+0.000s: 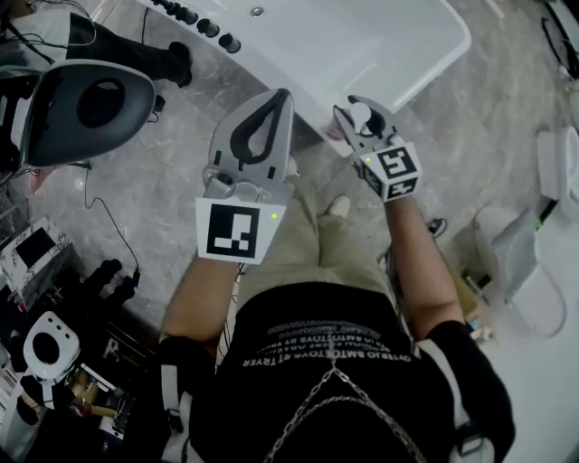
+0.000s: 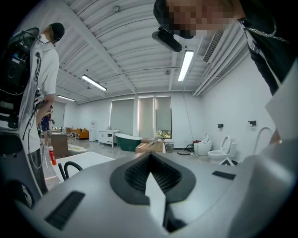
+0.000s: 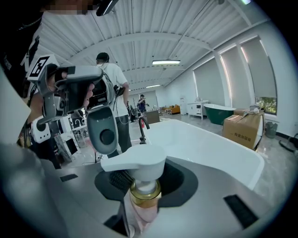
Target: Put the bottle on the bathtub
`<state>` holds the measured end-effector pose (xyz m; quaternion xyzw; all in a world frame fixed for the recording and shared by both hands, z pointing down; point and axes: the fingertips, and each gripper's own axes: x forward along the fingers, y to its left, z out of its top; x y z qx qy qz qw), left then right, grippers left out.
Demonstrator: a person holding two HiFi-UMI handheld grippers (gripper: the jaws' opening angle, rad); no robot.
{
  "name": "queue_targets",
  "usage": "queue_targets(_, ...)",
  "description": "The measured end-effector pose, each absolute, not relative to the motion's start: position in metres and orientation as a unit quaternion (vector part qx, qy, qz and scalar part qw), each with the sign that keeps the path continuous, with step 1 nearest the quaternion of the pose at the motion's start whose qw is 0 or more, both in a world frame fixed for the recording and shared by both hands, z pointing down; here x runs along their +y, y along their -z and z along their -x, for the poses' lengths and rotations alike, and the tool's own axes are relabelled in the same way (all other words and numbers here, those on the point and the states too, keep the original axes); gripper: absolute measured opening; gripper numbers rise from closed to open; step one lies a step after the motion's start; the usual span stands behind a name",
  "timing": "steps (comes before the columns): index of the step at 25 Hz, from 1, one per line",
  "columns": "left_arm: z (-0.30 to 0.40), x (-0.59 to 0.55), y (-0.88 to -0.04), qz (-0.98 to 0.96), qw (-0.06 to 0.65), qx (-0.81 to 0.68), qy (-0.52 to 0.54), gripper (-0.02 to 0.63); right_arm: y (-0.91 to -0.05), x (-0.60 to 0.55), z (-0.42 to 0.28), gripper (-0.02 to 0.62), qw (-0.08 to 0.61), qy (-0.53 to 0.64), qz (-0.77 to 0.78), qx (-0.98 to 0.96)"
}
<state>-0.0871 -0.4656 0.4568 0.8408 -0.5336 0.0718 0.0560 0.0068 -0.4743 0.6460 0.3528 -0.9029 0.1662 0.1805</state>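
My right gripper is shut on the bottle, held in the air just short of the white bathtub's near rim. In the right gripper view the bottle shows a white pump head, a gold collar and a pink body between the jaws of the right gripper, with the bathtub stretching ahead. My left gripper is raised beside it, shut with nothing in it. The left gripper points across the room over the bathtub's corner.
A grey rounded device with a dark hole stands at the left near a standing person. A black faucet and knobs sit on the tub's far side. Cables and gear lie at lower left, toilets at right.
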Motion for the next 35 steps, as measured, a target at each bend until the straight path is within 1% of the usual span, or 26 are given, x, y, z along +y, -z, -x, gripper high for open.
queue_targets(4,0.099,-0.472,-0.464,-0.840,0.062,-0.534,-0.077,0.002,-0.665,-0.487,0.005,0.127,0.185,-0.175,-0.354,-0.900)
queue_targets(13,0.095,-0.467,-0.460,-0.851,0.062,-0.515,-0.084,0.002,-0.681,-0.495,0.018,0.127,0.187,-0.160,-0.379,-0.892)
queue_targets(20,0.094,-0.467,-0.466,-0.860,0.063,-0.498,-0.093,0.002,-0.691,-0.494,0.021,0.127,0.173,-0.153,-0.399,-0.887)
queue_targets(25,0.096,-0.475,-0.466,-0.864,0.061,-0.491,-0.092,0.002,-0.690,-0.489,0.033,0.129,0.162,-0.125,-0.388,-0.899)
queue_targets(28,0.095,-0.478,-0.465,-0.869,0.058,-0.482,-0.094,0.002,-0.692,-0.480,0.033,0.130,0.168,-0.117,-0.386,-0.900)
queue_targets(32,0.096,-0.484,-0.462,-0.871,0.061,-0.479,-0.091,0.002,-0.694,-0.468,0.039,0.132,0.193,-0.094,-0.366,-0.906)
queue_targets(35,0.096,-0.490,-0.461,-0.872,0.061,-0.477,-0.086,0.002,-0.699,-0.466,0.041,0.132,0.196,-0.092,-0.363,-0.906)
